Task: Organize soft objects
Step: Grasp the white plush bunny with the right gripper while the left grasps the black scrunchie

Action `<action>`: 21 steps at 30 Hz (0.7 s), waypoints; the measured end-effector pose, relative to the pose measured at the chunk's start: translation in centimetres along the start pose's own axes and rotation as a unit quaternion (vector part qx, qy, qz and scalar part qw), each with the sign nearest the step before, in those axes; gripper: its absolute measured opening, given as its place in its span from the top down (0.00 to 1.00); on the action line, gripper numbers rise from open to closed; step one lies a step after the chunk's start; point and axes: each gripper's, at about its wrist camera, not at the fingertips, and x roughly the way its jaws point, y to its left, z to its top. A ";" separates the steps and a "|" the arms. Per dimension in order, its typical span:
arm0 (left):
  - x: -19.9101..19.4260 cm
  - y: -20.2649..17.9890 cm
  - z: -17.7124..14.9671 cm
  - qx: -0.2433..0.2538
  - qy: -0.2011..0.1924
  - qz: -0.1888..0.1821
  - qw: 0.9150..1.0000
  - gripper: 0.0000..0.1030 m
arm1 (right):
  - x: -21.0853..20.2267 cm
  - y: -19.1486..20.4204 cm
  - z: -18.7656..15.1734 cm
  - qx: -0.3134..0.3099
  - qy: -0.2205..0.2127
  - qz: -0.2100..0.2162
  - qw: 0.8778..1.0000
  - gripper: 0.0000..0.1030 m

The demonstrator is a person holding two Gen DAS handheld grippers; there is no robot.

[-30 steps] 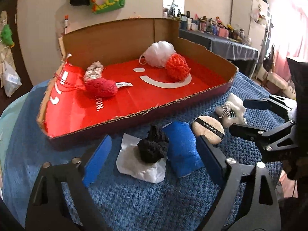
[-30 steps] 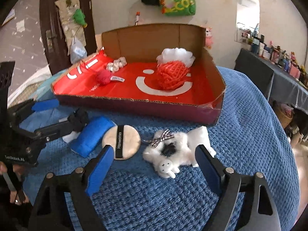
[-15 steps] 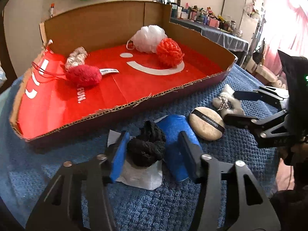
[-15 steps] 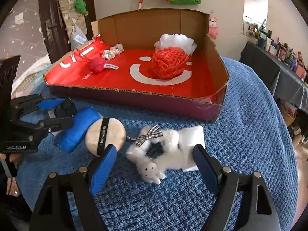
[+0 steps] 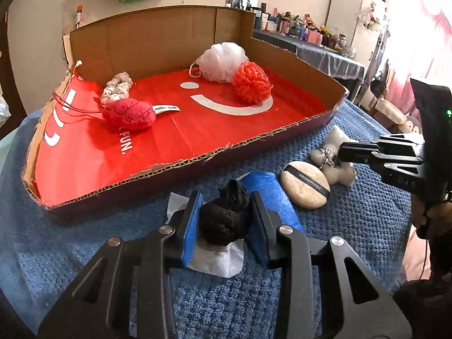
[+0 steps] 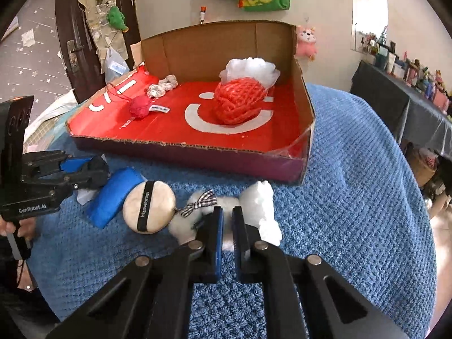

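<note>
1. While both grippers are down on the blue-towelled desk (image 6: 353, 197), the left gripper (image 5: 224, 220) has its fingers clenched on the black sponge (image 5: 226, 220), a coarse, crumpled dark lump sitting on a white cloth (image 5: 217, 260).
2. Right gripper (image 6: 227, 228): fingers nearly together, pinching the white plush toy (image 6: 254, 200), fluffy, with a checked bow.
3. Risk, as a judgement: the cloth may snag and ride up with the sponge; the narrow pinch on loose fur may slip, dropping the toy short of the box.
4. Just beside, ungrasped: blue roll (image 5: 271, 197), touching the sponge; beige powder puff (image 5: 305, 188) with black band.
5. Beyond: cardboard box (image 5: 175, 166) with red lining, near wall low.
6. Inside: red knitted ball (image 5: 130, 114), pale scrunchie (image 5: 117, 89), orange mesh ball (image 5: 251, 83) touching white bath pouf (image 5: 221, 60).
</note>
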 end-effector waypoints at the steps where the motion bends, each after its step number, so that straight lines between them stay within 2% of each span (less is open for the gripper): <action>1: 0.0 0.0 0.0 0.000 0.000 0.002 1.000 0.68 | 0.0 0.1 -0.1 -0.005 0.001 -0.003 1.000 0.91; 4: -0.1 0.3 -0.1 -0.001 0.003 0.009 1.000 0.67 | 0.0 0.5 -0.3 -0.016 0.004 -0.004 1.000 0.87; 5: -0.1 0.4 -0.1 -0.001 0.003 0.011 1.000 0.61 | -0.1 0.6 -0.3 -0.018 0.003 -0.002 1.000 0.84; 6: -0.1 0.4 -0.2 0.001 0.005 0.015 1.000 0.56 | -0.3 0.5 -0.3 -0.018 0.002 0.004 1.000 0.70; 7: -0.1 0.5 -0.2 0.003 0.006 0.016 1.000 0.47 | -0.4 0.4 -0.3 -0.019 0.000 0.007 1.000 0.49; 8: -0.1 0.5 -0.3 0.004 0.006 0.017 1.000 0.45 | -0.6 0.5 -0.3 -0.024 -0.003 0.009 1.000 0.42; 9: -0.1 0.4 -0.3 0.004 0.006 0.018 1.000 0.45 | -0.8 0.7 -0.3 -0.031 -0.006 0.008 0.999 0.39; 15: 0.1 0.1 -0.4 0.014 0.010 0.017 1.000 0.45 | 0.4 1.7 -0.4 -0.065 0.017 -0.002 0.998 0.39; 21: 0.5 0.6 -0.1 0.001 0.014 0.007 1.000 0.45 | 1.3 2.4 -0.3 -0.090 0.031 -0.012 0.995 0.39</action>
